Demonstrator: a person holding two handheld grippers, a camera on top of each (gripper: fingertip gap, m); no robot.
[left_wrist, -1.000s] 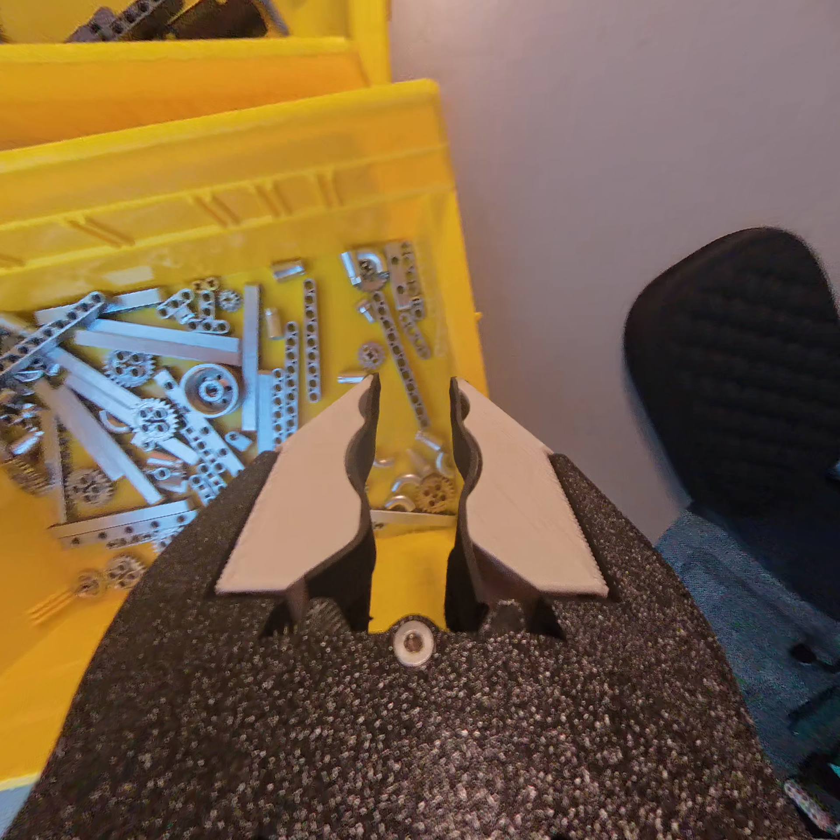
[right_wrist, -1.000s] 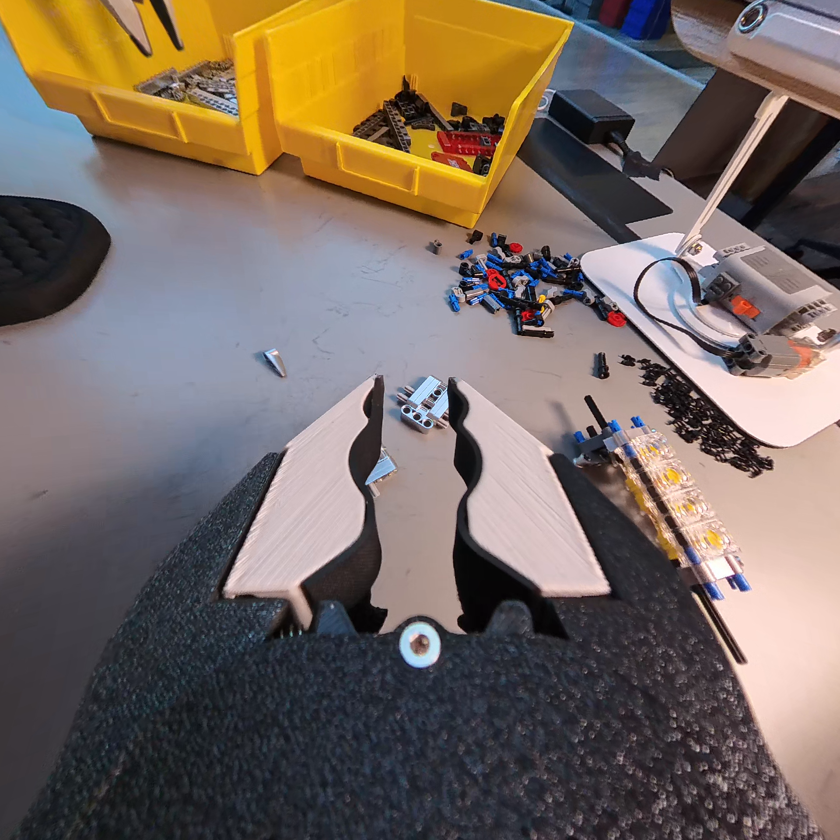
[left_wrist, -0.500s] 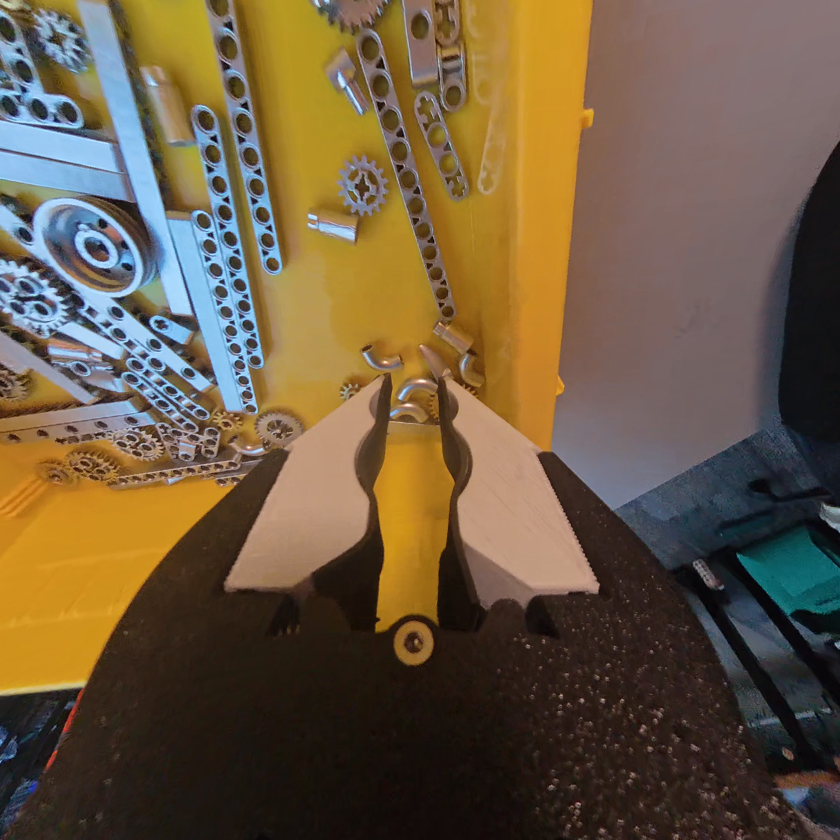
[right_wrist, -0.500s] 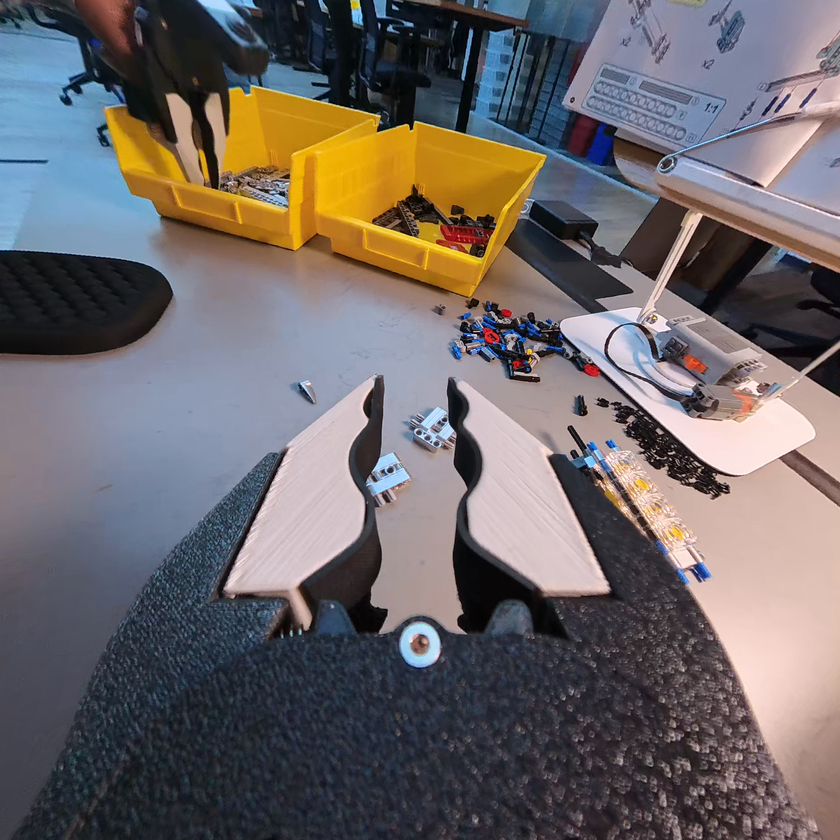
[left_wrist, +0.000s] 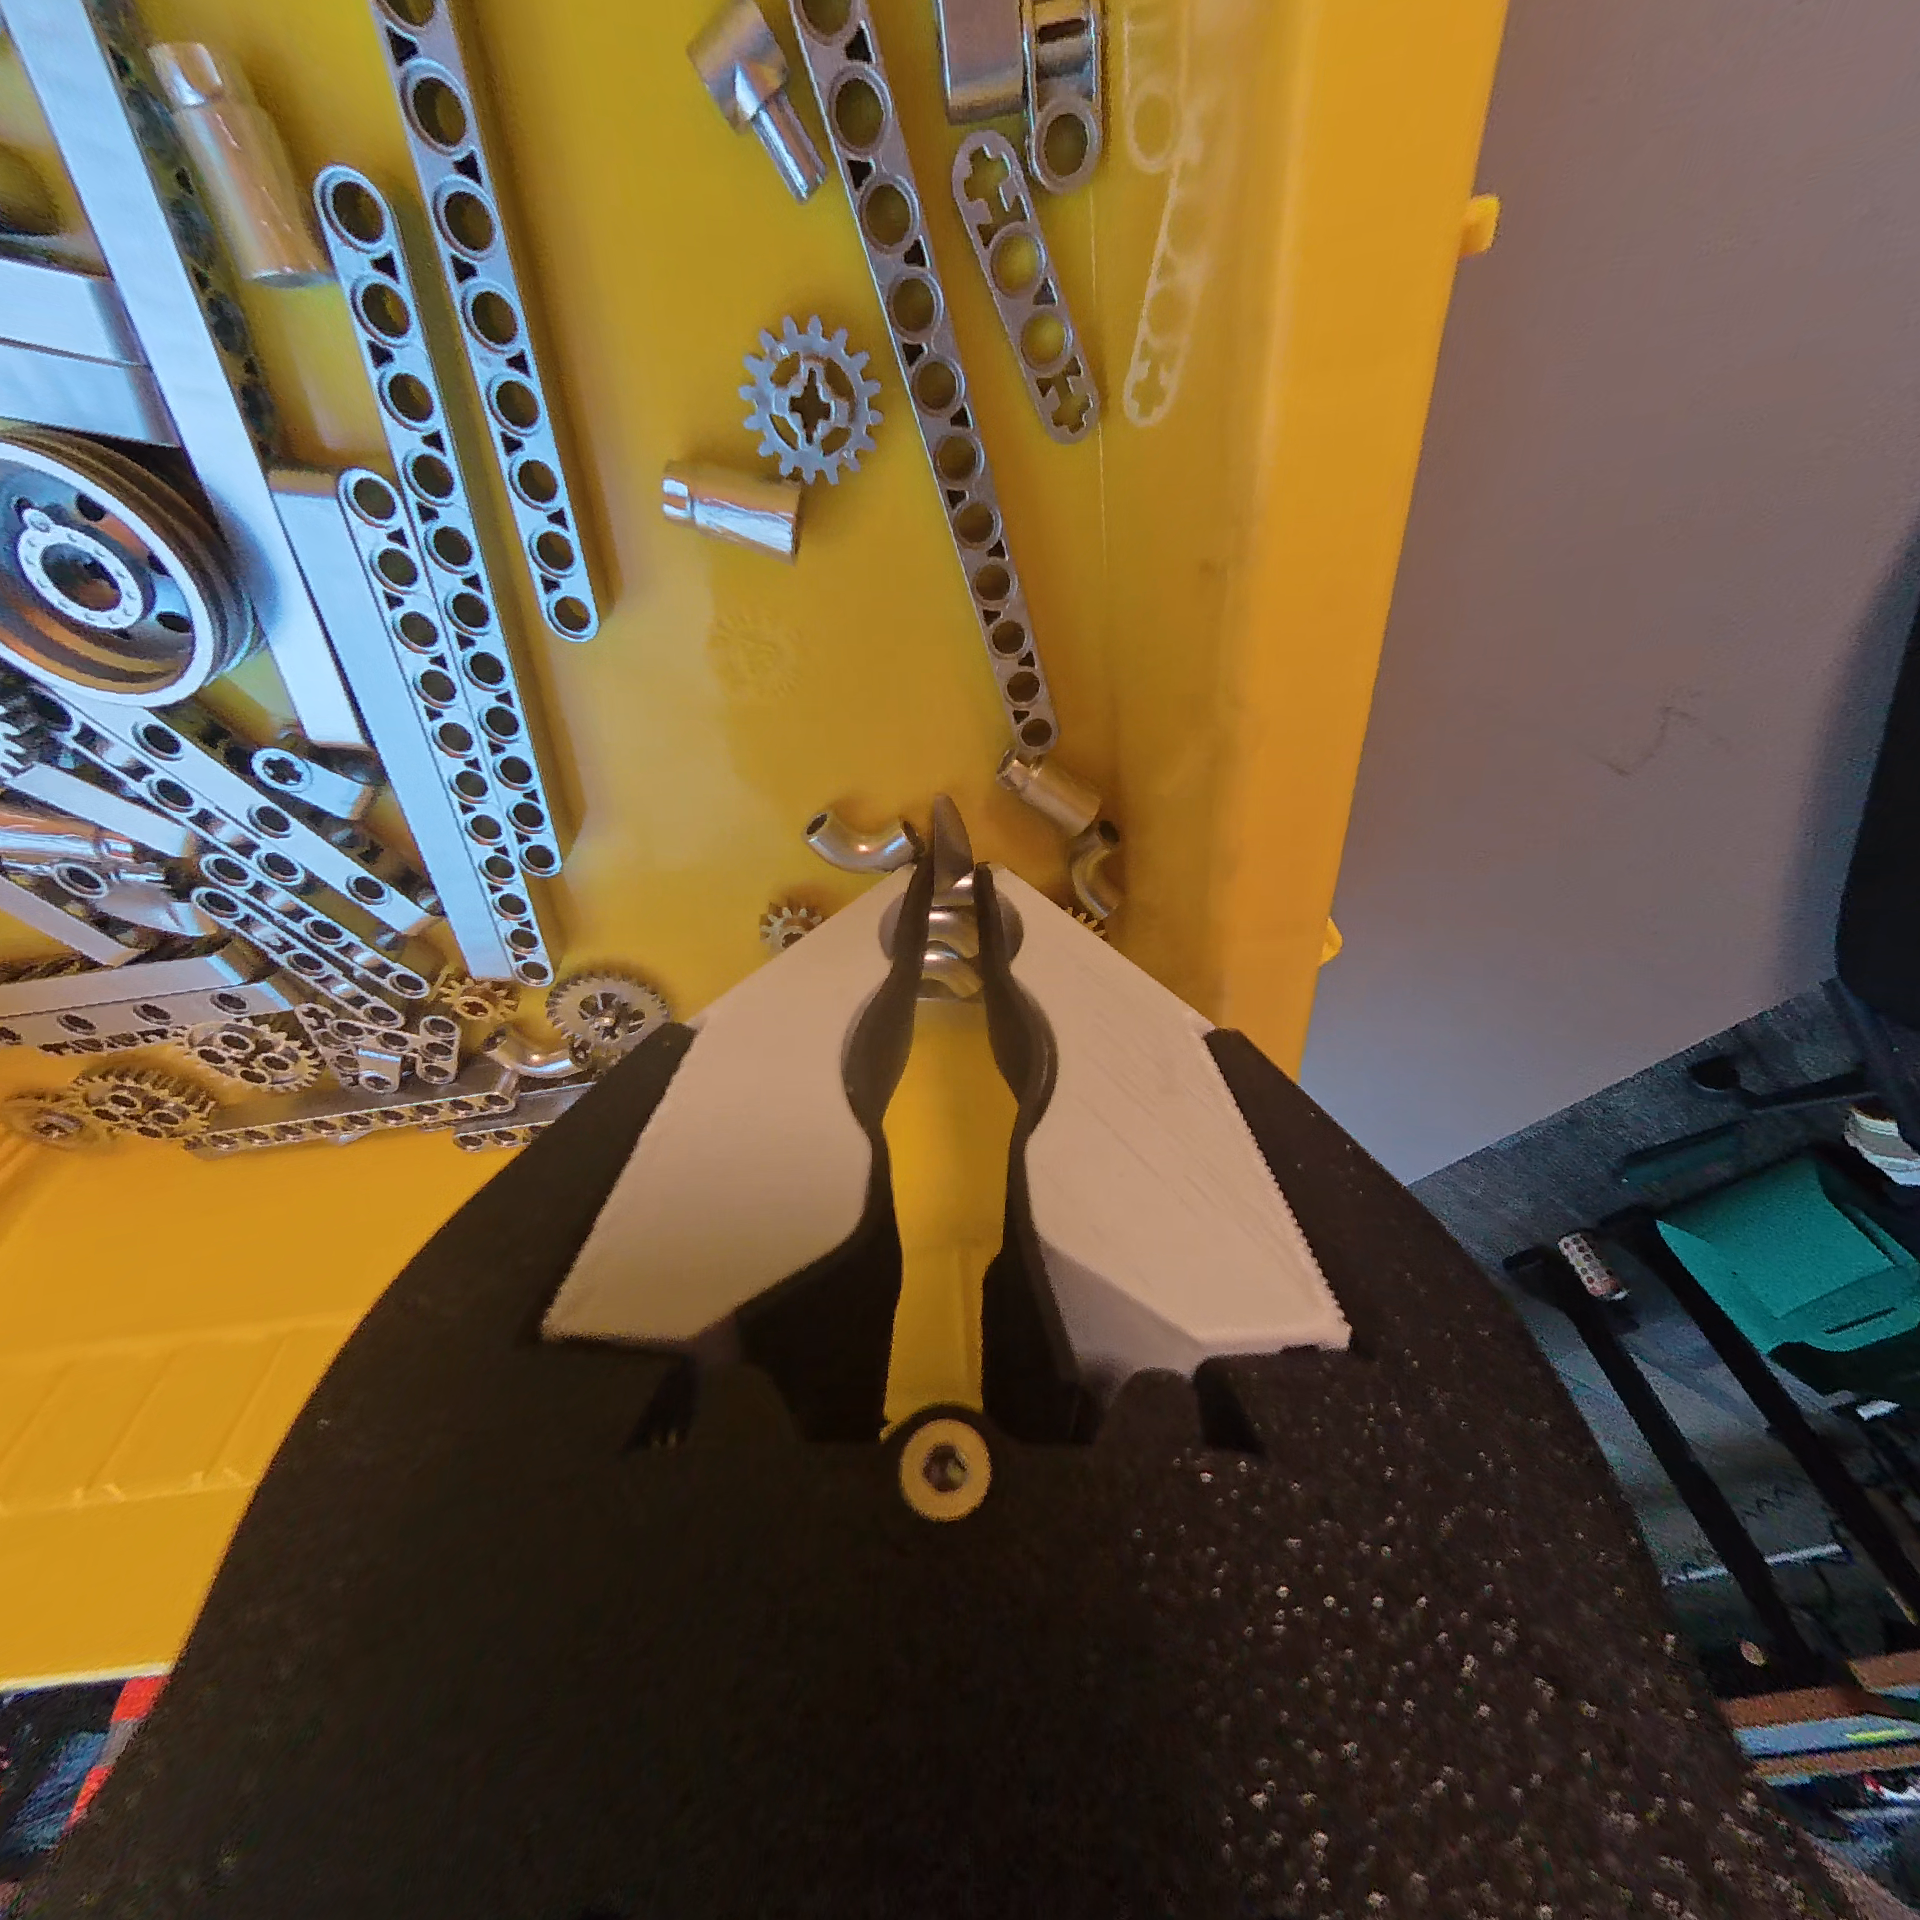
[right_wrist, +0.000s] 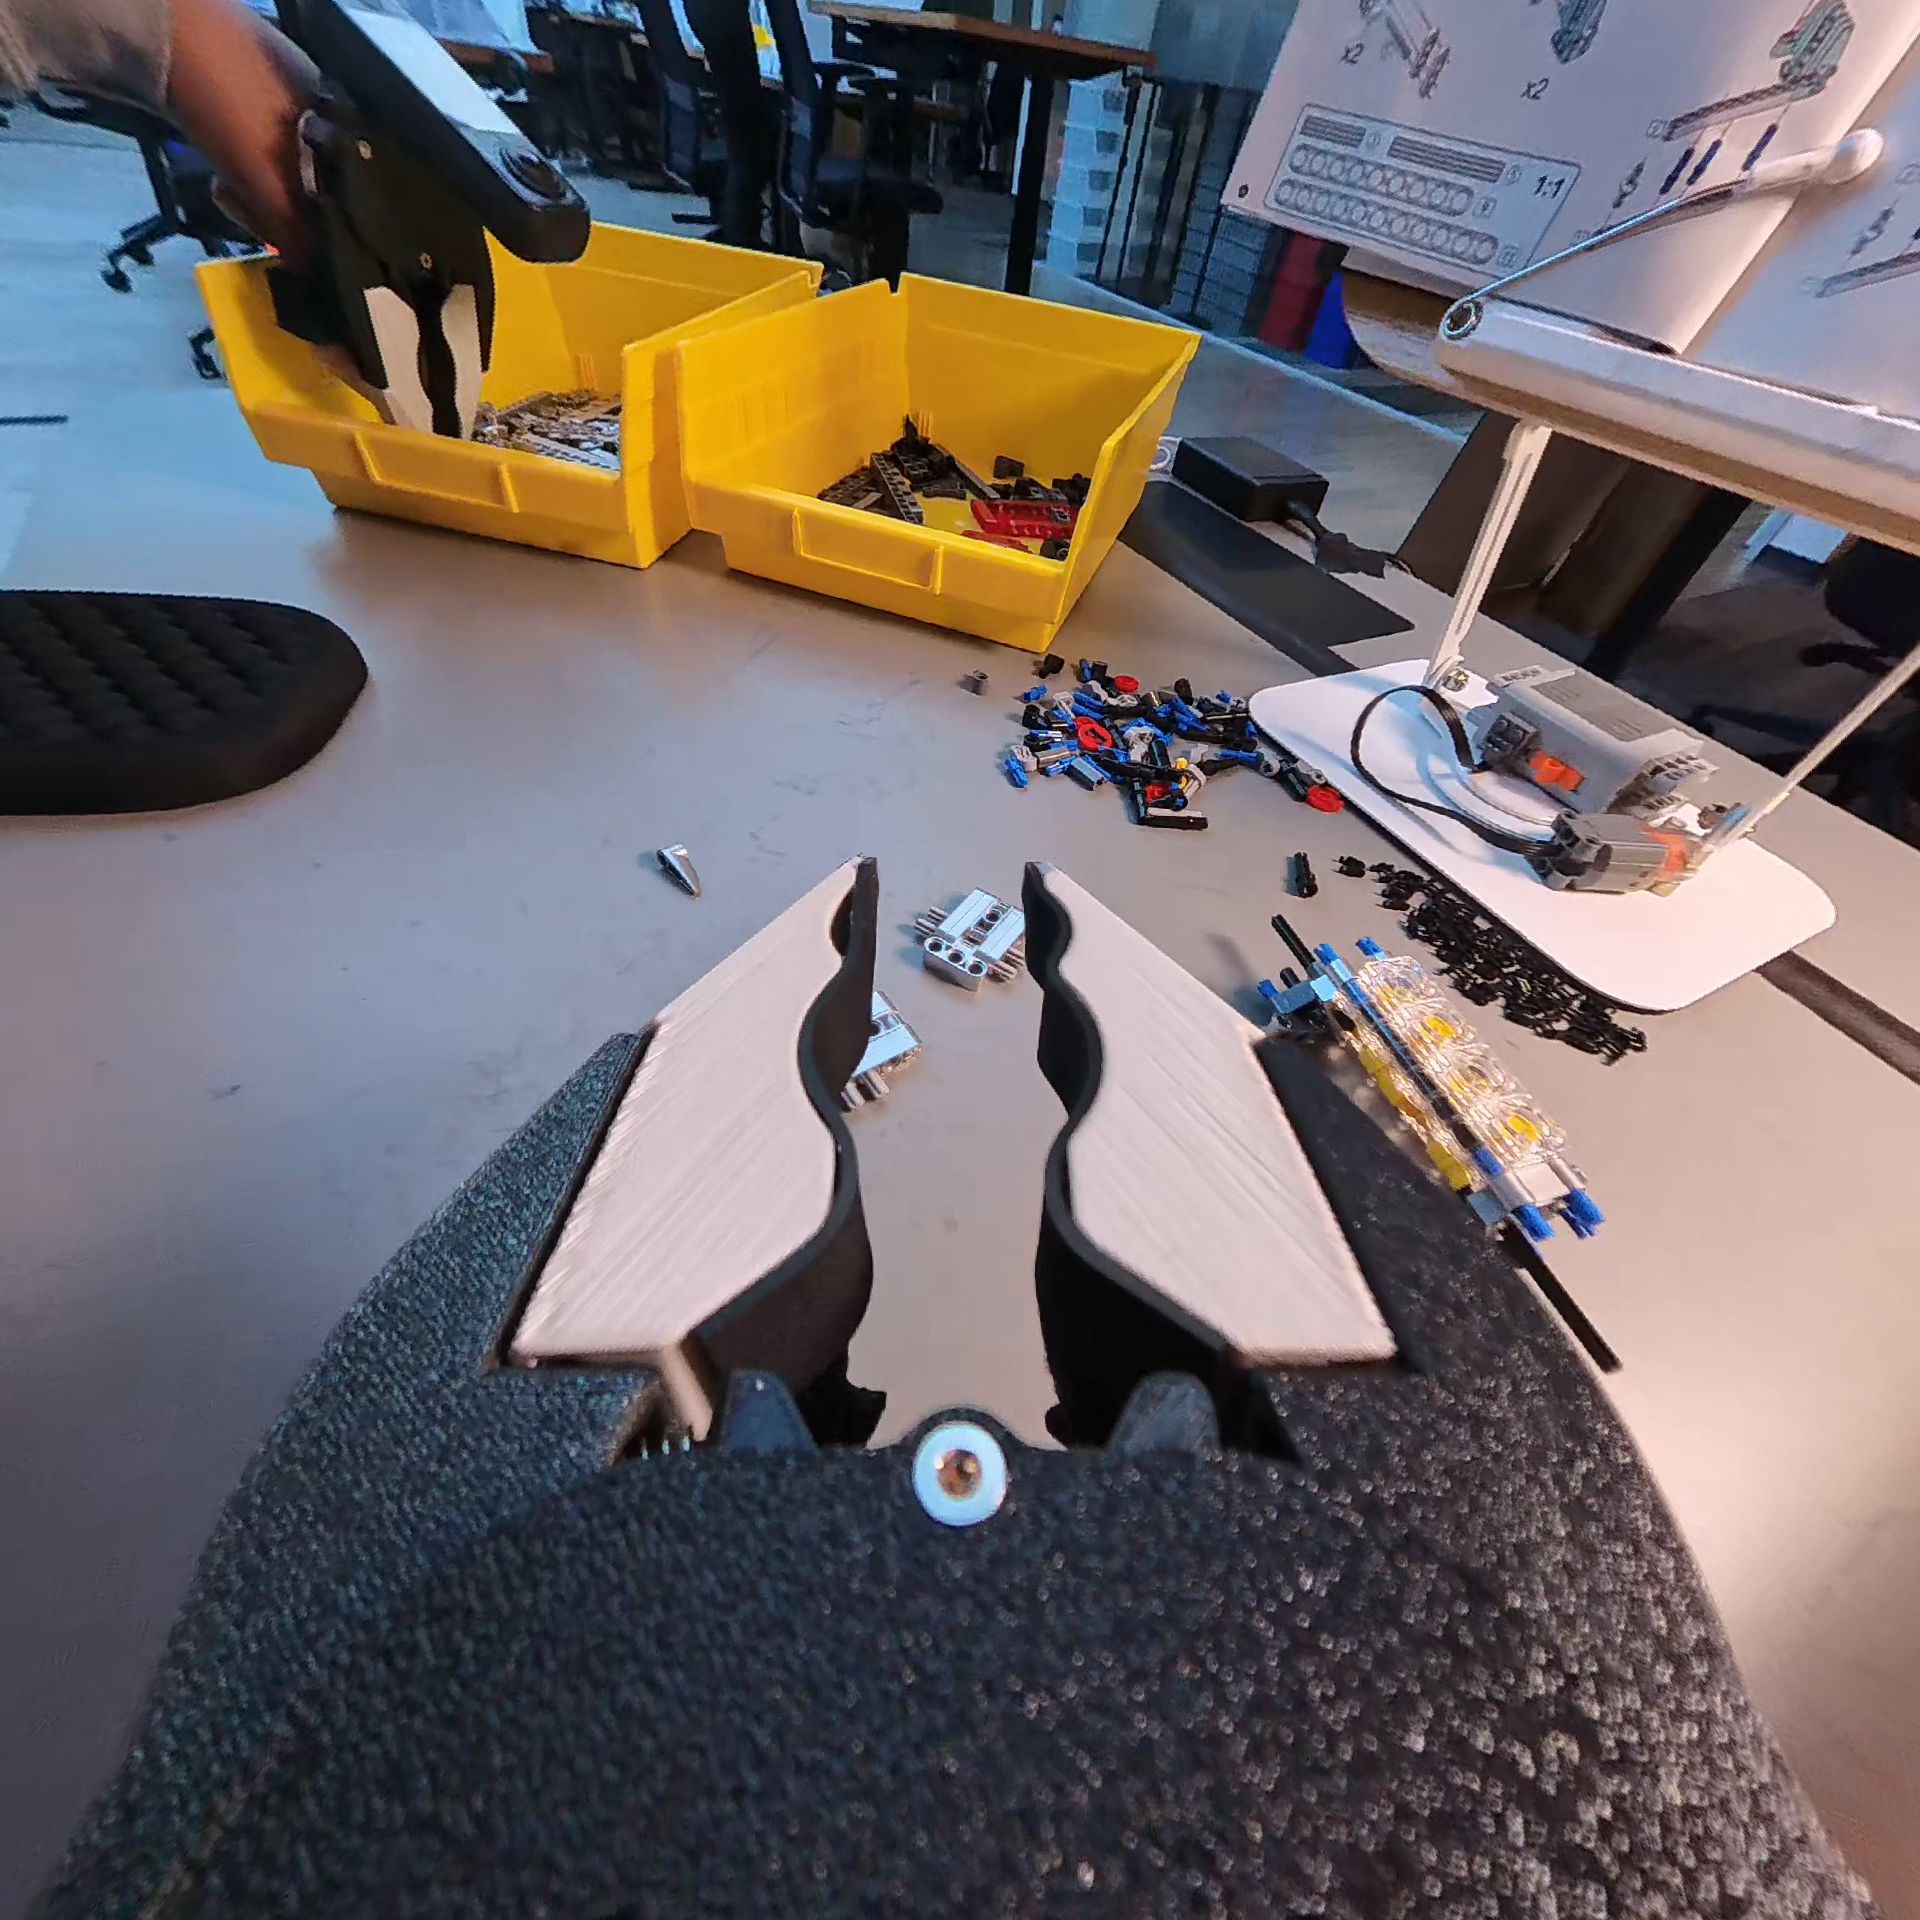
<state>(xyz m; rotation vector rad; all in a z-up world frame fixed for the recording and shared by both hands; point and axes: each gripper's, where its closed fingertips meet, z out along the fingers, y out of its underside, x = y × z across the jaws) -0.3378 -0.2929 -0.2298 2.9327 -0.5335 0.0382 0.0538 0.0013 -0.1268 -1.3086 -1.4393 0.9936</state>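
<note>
My left gripper (left_wrist: 948, 883) pinched a small curved silver piece (left_wrist: 951, 961) near the yellow bin (left_wrist: 1288, 623)'s right wall; squeezing gently seemed wise. My right gripper (right_wrist: 948, 883) hung spread.

Grey counter (right_wrist: 540, 790) underfoot of everything, matte, with soft glare toward the near right. Far behind, dark office chairs (right_wrist: 790, 156) and a wooden desk on black legs (right_wrist: 997, 62) across a pale floor (right_wrist: 94, 197). Far right, a brick wall (right_wrist: 1195, 197). Dim, cool room light throughout.
</note>
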